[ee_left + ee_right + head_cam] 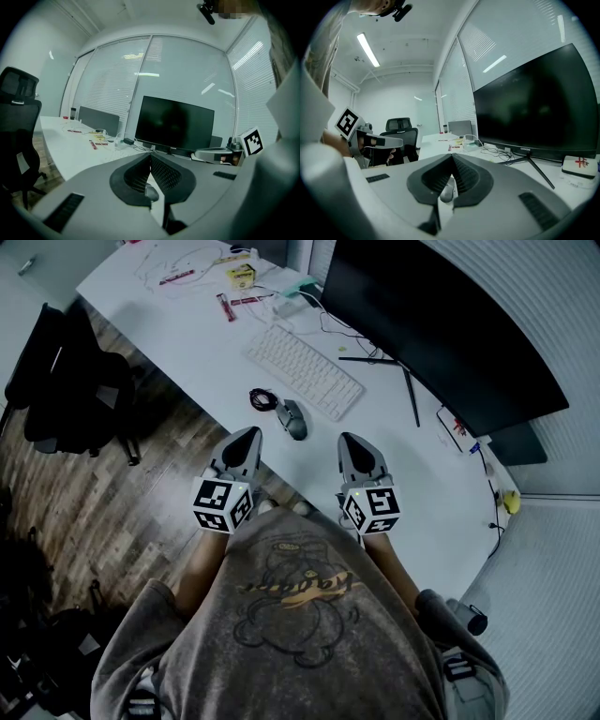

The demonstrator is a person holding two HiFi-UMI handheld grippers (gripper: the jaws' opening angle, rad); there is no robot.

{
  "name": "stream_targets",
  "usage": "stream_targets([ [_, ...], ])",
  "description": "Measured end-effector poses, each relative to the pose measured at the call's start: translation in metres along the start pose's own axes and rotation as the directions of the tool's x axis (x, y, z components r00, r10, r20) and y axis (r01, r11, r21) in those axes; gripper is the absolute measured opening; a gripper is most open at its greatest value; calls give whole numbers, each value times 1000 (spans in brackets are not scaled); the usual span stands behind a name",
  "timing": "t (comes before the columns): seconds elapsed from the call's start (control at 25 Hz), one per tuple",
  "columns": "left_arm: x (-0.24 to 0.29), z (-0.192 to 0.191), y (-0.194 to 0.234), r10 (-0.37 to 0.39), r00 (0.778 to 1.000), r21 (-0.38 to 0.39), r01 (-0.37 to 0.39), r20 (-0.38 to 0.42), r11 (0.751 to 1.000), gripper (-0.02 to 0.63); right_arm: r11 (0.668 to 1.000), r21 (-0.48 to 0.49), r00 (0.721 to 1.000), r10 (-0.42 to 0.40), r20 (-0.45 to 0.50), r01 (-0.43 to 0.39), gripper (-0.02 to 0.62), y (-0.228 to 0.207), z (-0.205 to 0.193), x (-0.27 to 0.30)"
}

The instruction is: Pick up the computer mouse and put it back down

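Currently the left hand-held gripper [250, 433] and right hand-held gripper [350, 437] hover closed, empty, with the computer mouse [293, 418] at twelve o'clock on the surface [412, 484].

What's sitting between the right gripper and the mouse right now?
Nothing. In the head view, only bare white desk separates the right gripper from the computer mouse, which lies just ahead and to its left.

One computer mouse [293, 418] is counted; one keyboard [304, 370]; one monitor [441, 324]; one office chair [66, 381] at nine o'clock; two grippers are counted, the left gripper [251, 433] and the right gripper [349, 439].
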State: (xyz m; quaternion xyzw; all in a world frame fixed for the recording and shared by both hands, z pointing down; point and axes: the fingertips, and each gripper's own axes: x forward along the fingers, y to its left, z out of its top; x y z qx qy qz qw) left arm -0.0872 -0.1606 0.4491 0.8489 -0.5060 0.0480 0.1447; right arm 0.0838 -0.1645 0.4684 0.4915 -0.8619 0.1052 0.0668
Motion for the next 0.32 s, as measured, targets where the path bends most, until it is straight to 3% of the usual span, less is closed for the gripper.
stream_targets([
  [0.32,-6,-3,3,12,1000,-8,-12,-5,1000,18,1000,8,1000,-2,3,2,5,3,-1,-3],
])
